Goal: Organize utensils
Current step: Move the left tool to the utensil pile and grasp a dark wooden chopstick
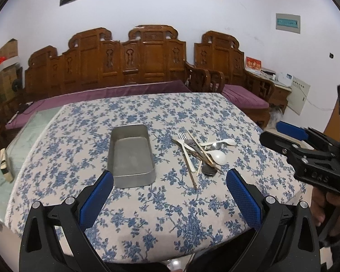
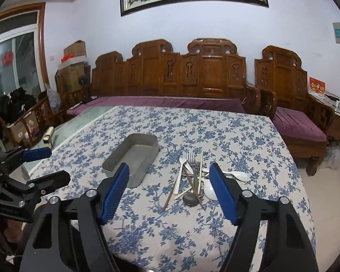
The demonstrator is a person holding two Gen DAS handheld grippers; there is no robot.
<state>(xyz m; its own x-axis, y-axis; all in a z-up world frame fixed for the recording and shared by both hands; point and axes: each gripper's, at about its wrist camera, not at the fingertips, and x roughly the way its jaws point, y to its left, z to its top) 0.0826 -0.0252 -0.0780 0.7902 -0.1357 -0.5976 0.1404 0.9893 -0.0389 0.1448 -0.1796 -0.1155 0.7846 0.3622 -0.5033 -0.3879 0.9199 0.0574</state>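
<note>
On the tabletop with a blue flowered cloth, the metal tray stands empty, and just beside it on the right lies the pile of utensils: a fork, chopsticks and white spoons crossing each other. The left claw hovers above the cloth with its jaws wide apart and nothing between them. The right claw points at the pile, its jaws apart too and holding nothing.

Both wrist views look down across the table, sharing the metal tin.
</note>
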